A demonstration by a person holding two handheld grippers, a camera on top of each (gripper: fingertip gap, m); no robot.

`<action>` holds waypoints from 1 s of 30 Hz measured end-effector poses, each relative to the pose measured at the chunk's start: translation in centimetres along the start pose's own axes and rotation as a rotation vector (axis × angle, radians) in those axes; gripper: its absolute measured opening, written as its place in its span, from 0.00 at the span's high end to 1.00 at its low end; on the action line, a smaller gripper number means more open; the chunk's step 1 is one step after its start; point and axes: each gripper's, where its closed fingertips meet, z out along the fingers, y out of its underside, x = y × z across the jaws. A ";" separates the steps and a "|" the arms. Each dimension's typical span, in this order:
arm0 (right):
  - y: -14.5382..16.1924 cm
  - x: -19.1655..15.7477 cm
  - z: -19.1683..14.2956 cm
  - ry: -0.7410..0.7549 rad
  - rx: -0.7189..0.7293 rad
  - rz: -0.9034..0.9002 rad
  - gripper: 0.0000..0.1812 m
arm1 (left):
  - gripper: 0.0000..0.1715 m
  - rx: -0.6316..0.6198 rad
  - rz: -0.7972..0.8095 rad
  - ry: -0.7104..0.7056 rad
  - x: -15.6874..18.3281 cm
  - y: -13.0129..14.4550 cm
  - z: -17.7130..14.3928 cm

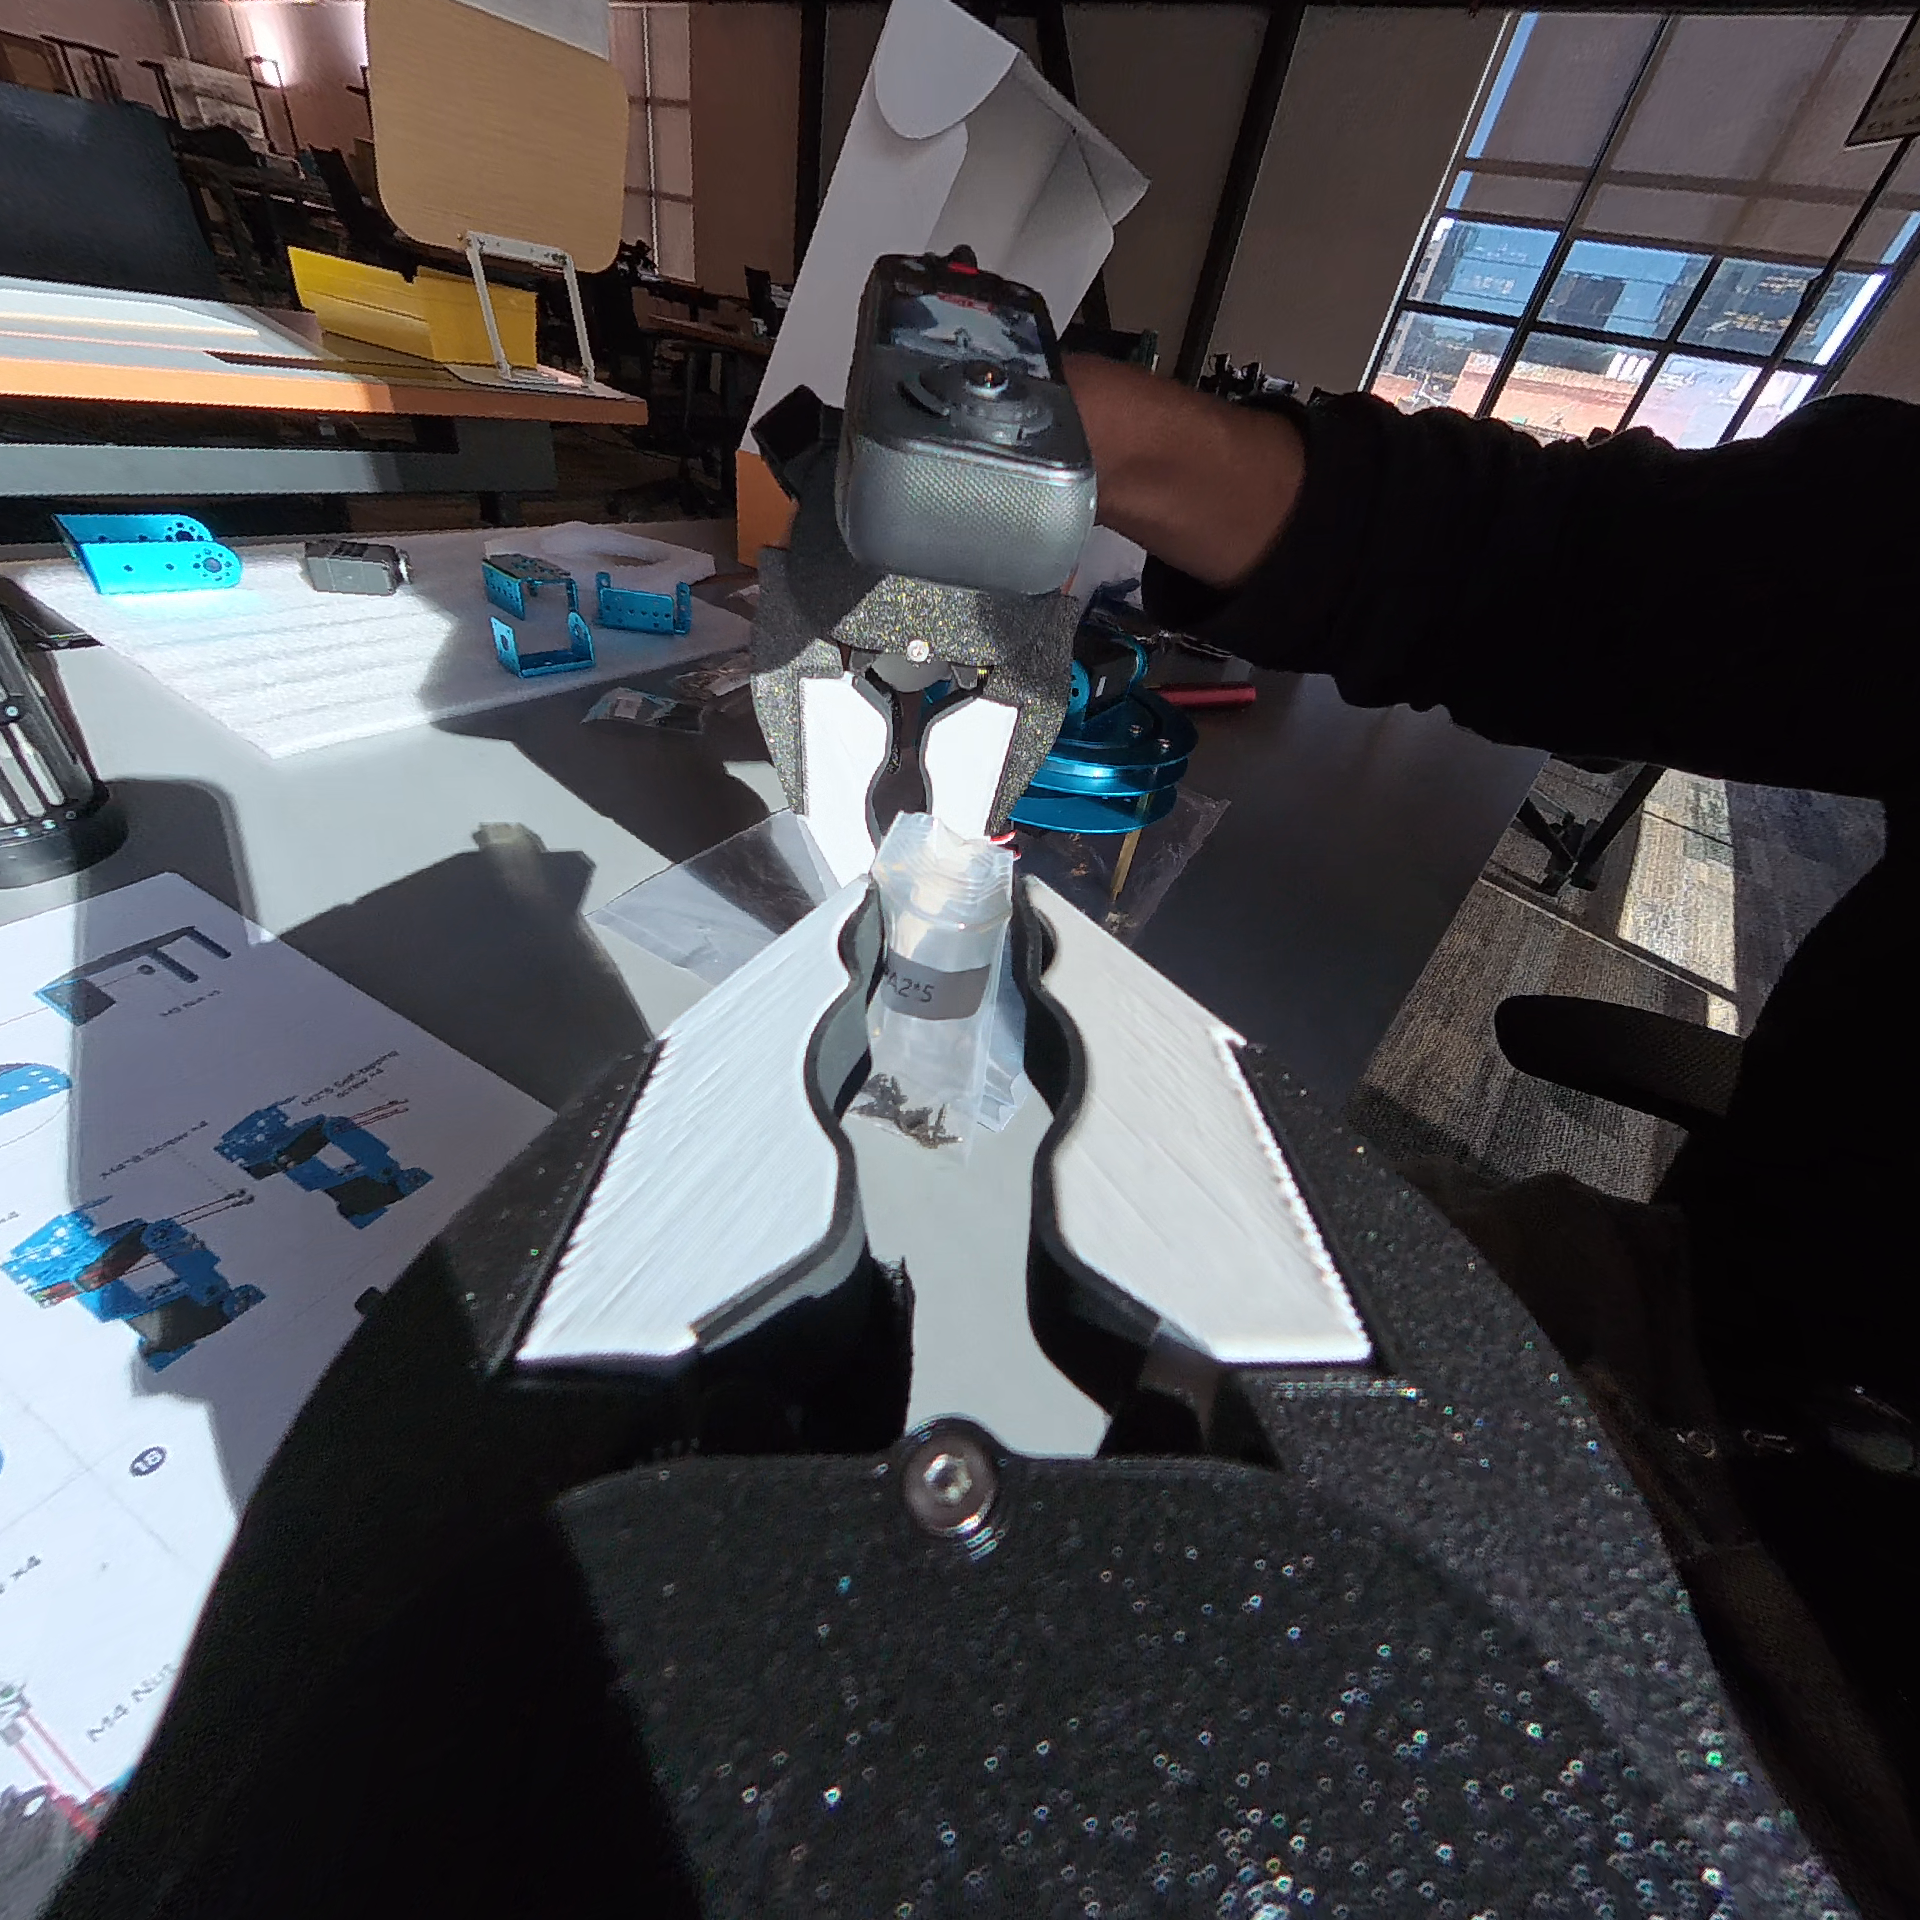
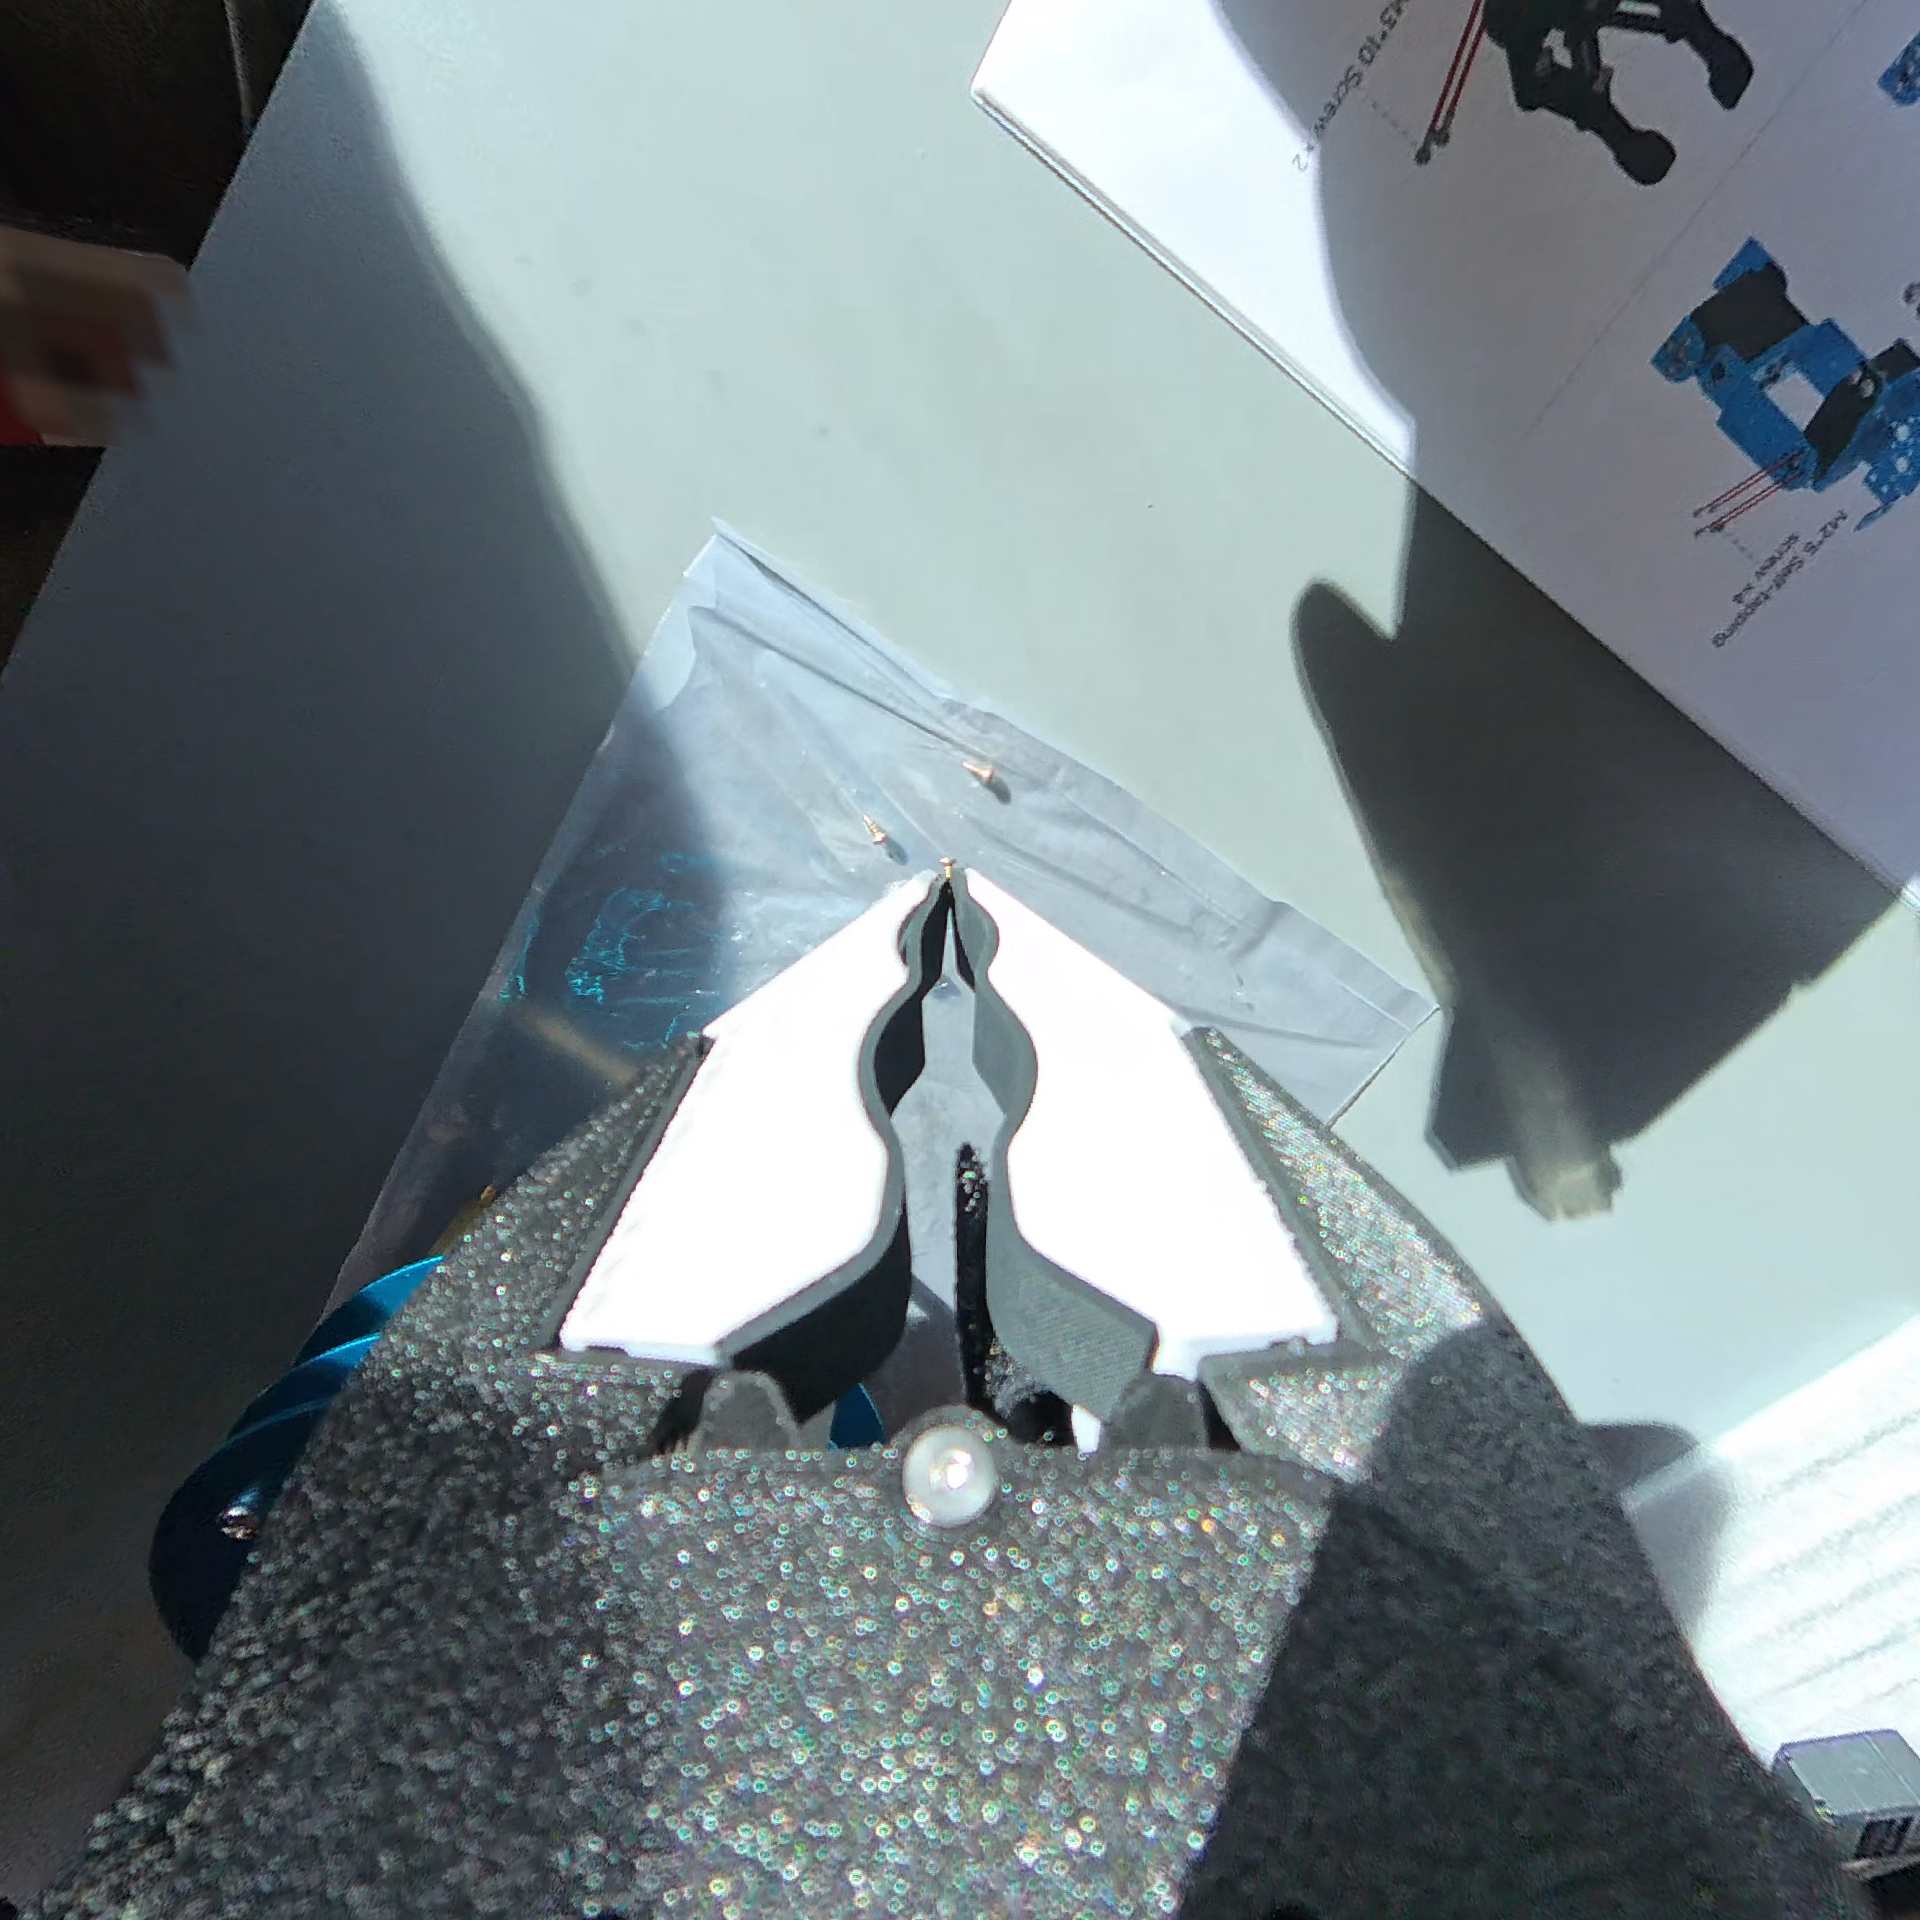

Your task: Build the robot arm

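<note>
My left gripper is shut on a small clear bag with a grey label. It holds the bag upright above the table, with several tiny dark screws at its bottom. My right gripper points down at a flat clear plastic bag lying on the white table. Its fingertips are pinched on a tiny gold screw. Two more loose screws lie on that bag just beyond the tips. In the left wrist view the right gripper hangs just behind the held bag's top.
A printed instruction sheet lies at the left, also in the right wrist view. Blue metal brackets, a grey servo and white foam lie farther back. A blue round base stands behind the right gripper. A black sleeve reaches in from the right. One gripper's finger ends stand about 15 centimetres off the other's.
</note>
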 end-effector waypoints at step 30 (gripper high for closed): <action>-6.4 -0.9 -11.4 0.177 0.242 -0.130 0.98 | 0.86 -0.021 0.034 0.123 0.9 -0.8 6.2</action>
